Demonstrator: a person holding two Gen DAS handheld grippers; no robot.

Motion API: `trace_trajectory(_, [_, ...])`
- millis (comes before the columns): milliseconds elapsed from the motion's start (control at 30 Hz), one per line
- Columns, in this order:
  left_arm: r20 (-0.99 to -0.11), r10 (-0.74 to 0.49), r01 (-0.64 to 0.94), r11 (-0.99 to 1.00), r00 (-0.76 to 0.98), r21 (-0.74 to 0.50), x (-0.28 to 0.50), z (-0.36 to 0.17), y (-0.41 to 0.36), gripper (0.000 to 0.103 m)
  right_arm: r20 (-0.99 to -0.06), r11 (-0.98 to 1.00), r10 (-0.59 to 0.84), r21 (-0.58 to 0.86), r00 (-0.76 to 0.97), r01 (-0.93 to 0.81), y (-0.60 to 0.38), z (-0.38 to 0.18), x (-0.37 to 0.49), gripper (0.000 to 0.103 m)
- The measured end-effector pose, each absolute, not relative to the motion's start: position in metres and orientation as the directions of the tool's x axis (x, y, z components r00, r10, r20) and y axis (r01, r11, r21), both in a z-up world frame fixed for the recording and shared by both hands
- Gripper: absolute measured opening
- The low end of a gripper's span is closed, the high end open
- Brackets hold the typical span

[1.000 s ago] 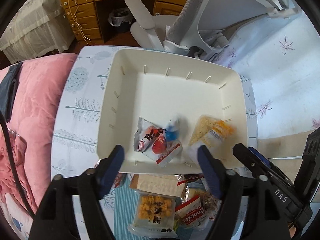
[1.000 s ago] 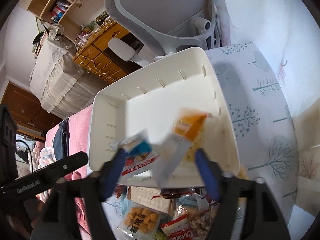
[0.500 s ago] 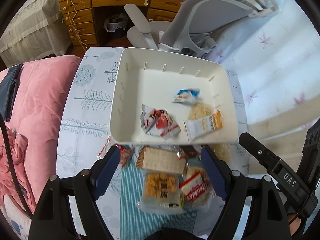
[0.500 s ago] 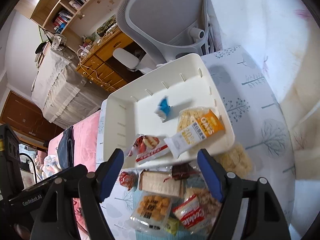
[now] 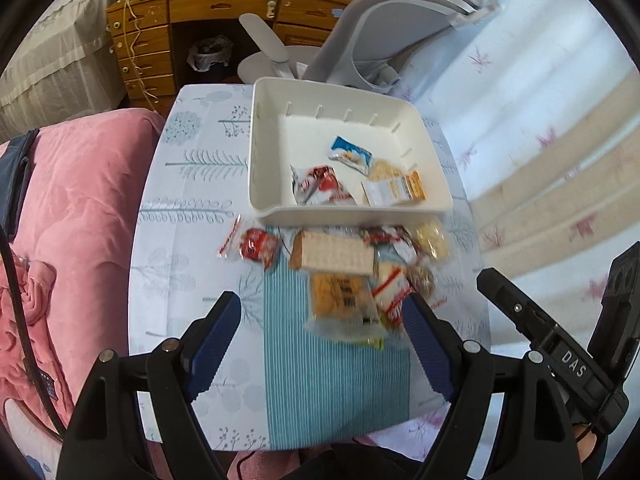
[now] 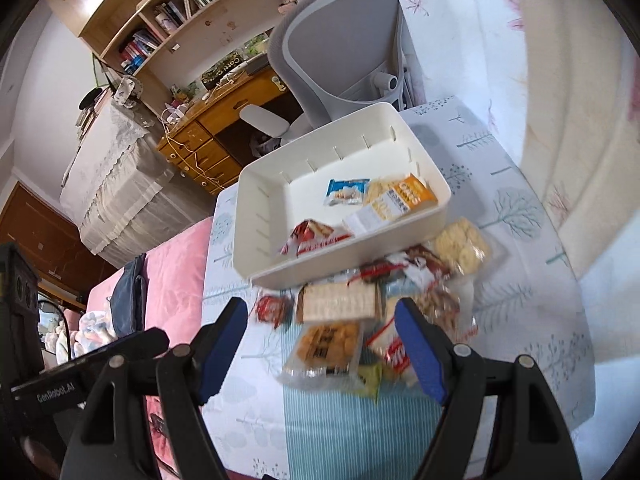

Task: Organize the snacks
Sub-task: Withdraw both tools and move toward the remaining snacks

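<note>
A white plastic bin (image 5: 264,168) (image 6: 256,240) sits on the small table and holds a blue packet (image 5: 351,155) (image 6: 346,191), a red-and-white packet (image 5: 320,186) (image 6: 310,236) and an orange-and-white packet (image 5: 396,191) (image 6: 396,202). In front of the bin lies a pile of several snacks: a cracker pack (image 5: 334,252) (image 6: 338,302), a small red packet (image 5: 256,243) (image 6: 273,309), a yellow snack bag (image 5: 340,300) (image 6: 328,344). My left gripper (image 5: 324,332) and right gripper (image 6: 320,344) both hover open and empty above the near side of the pile.
The table wears a tree-print cloth with a teal striped runner (image 5: 332,380). A pink quilt (image 5: 76,208) lies left of it. A grey office chair (image 6: 340,52) and a wooden desk (image 5: 200,16) stand behind the bin. Flowered bedding (image 5: 540,120) lies to the right.
Both grippers have pulled back and up from over the bin toward me. The blue and orange packets that were falling a second ago now lie still in the bin.
</note>
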State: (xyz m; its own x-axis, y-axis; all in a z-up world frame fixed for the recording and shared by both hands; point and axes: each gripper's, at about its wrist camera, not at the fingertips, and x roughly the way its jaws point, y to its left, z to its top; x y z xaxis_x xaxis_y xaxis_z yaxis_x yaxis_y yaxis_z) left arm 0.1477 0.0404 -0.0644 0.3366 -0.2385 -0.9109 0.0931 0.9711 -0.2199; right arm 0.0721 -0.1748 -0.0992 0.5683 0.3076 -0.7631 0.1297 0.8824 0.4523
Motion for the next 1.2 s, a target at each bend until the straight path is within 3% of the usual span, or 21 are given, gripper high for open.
trace_trajectory(500, [-0.910, -0.298, 0.184, 0.950, 0.288, -0.252, 0.090, -0.088, 0.038, 0.082, -0.758, 0.907, 0.259, 0.404, 0.599, 0.119, -0.168, -0.120, -0.024, 0.077])
trace_trajectory(733, [-0.928, -0.264, 0.166, 0.960, 0.264, -0.226, 0.090, -0.102, 0.026, 0.082, -0.788, 0.927, 0.225, 0.354, 0.573, 0.123, -0.181, -0.140, -0.034, 0.077])
trace_trajectory(967, [-0.947, -0.215, 0.112, 0.975, 0.239, -0.193, 0.101, -0.118, 0.007, 0.086, -0.816, 0.958, 0.219, 0.284, 0.534, 0.040, -0.197, -0.161, -0.026, 0.077])
trace_trajectory(1200, [-0.972, -0.141, 0.037, 0.990, 0.186, -0.136, 0.119, -0.139, -0.017, 0.089, -0.813, 0.963, 0.269, 0.222, 0.516, -0.152, -0.203, -0.178, -0.007, 0.077])
